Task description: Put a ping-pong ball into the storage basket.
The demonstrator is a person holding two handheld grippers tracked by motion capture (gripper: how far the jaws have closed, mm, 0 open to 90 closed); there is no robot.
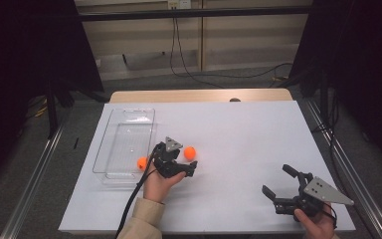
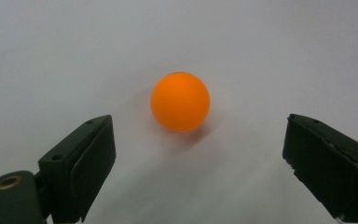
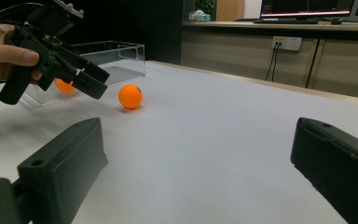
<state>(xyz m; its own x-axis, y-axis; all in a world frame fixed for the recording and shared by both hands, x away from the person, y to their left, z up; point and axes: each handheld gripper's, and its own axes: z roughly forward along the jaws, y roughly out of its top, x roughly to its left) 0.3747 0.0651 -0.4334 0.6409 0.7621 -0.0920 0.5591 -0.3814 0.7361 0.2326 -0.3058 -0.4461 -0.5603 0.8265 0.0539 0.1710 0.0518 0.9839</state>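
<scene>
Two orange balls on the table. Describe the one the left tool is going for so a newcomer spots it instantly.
Start at the clear rectangular plastic tray on the left of the white table sheet. Just right of it the left tool hovers open; the small round orange ball lies on bare sheet just ahead of it. The other orange ball sits at the tray's near right corner; this one lies apart from the tray.

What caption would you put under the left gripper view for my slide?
Open hand-held gripper facing an orange ball on the white table.
</scene>
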